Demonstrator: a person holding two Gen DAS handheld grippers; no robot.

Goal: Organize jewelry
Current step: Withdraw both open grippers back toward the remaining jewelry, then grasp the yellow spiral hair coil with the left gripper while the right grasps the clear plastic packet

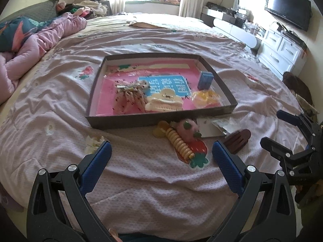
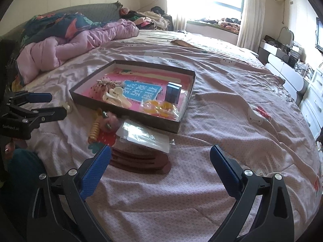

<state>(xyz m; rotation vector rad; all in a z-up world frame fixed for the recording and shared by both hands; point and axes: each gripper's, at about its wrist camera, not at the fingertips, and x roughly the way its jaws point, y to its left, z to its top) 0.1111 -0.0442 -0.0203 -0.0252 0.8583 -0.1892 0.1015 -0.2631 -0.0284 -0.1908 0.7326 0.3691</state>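
**Both grippers hovering wide open before the tray**

We are holding the left gripper (image 1: 161, 153) low over the bedsheet (image 1: 141, 191), level and pointing straight at the tray (image 1: 129, 121). Its jaws are standing wide apart, gripping nothing, with the blue pads (image 1: 97, 165) facing each other across bare sheet just short of the tray's near wall.

We are holding the right gripper (image 2: 160, 157) beside it, angled toward the tray's near right corner. Its jaws are also spread wide and empty. The brown clip (image 2: 141, 161) is lying just ahead of its left finger, near the tray's front wall, partly under a clear packet (image 2: 145, 137).

Inside the tray, the cream claw clip (image 1: 163, 101) is resting near the front wall, the spotted bow (image 1: 131, 92) is lying just left of it, the yellow pieces (image 1: 205, 98) are sitting in the front right corner, and the blue box (image 1: 206, 79) is standing upright behind them.

Outside, against the tray's front wall, the yellow coil tie (image 1: 179, 143) and pink plush clip (image 1: 188, 130) are lying together. A small white item (image 1: 92, 142) is sitting off the tray's front left corner; we cannot tell what it is.
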